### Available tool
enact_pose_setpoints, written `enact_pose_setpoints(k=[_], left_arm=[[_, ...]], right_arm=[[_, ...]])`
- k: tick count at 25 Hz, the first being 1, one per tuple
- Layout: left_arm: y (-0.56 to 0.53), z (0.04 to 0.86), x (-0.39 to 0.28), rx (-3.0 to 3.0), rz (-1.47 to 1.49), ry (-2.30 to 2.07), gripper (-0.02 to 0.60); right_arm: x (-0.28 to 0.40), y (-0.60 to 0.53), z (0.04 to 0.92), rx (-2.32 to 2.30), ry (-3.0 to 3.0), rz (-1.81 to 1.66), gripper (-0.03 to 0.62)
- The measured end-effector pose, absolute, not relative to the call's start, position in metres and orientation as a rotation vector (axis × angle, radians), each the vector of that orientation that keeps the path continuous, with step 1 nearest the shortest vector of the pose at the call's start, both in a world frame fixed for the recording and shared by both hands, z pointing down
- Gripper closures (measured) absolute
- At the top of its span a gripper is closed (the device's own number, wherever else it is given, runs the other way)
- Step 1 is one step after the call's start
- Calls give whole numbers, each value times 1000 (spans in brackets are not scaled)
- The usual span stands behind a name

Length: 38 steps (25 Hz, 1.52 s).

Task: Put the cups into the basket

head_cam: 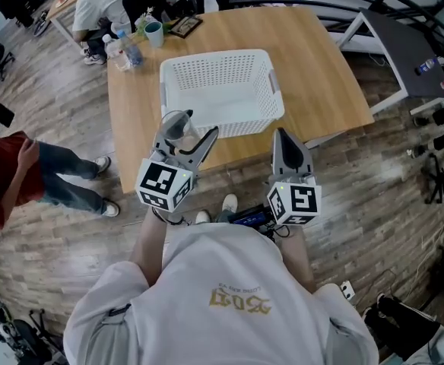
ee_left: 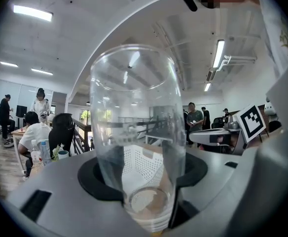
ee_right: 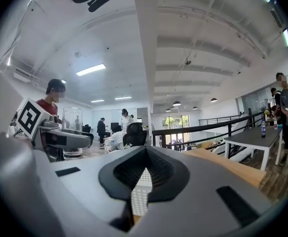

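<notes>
- The left gripper (head_cam: 190, 137) has its jaws closed on a clear cup (head_cam: 178, 125). In the left gripper view the black pads (ee_left: 102, 177) press the cup's lower wall on both sides, just above its thick base.
- The cup stands upright, mouth up, with its long axis vertical and crossing the line of the jaws.
- The right gripper (head_cam: 281, 135) holds nothing. Its jaws are all but together, leaving only a slit through which white mesh shows.
- The basket (head_cam: 214, 57) sits on the table (head_cam: 313, 59), open side up and apparently empty.
- The key relation is that the basket lies straight ahead of the left jaws and lower. In the left gripper view its mesh shows through the glass.
- In the head view the cup is at the basket's near left corner. I cannot tell whether it has crossed the rim.
- The left gripper is the carrier, so the coming move is probably forward over the near wall, then down.
</notes>
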<state>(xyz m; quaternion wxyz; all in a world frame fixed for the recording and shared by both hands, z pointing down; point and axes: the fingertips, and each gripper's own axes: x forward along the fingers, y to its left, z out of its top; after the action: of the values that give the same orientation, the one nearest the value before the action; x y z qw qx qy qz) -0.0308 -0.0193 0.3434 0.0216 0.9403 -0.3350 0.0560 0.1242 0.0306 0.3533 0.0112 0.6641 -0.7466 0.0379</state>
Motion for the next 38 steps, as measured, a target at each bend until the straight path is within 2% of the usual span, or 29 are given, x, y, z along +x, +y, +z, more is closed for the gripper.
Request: enact_pose_setpoints(k=[11,21,38], left_arm=[[-49,337,-19,2884,173,-1186,310],[-87,329,-24,2903,202,-1287,310],[-168,355,-5,2909,203,-1209,310]], right_arm=[[153,-7,341,2023,-2405,80,583],[142,-42,325,1972,-2466,56,583],[130,-114,330,1949,-2453,67,583]])
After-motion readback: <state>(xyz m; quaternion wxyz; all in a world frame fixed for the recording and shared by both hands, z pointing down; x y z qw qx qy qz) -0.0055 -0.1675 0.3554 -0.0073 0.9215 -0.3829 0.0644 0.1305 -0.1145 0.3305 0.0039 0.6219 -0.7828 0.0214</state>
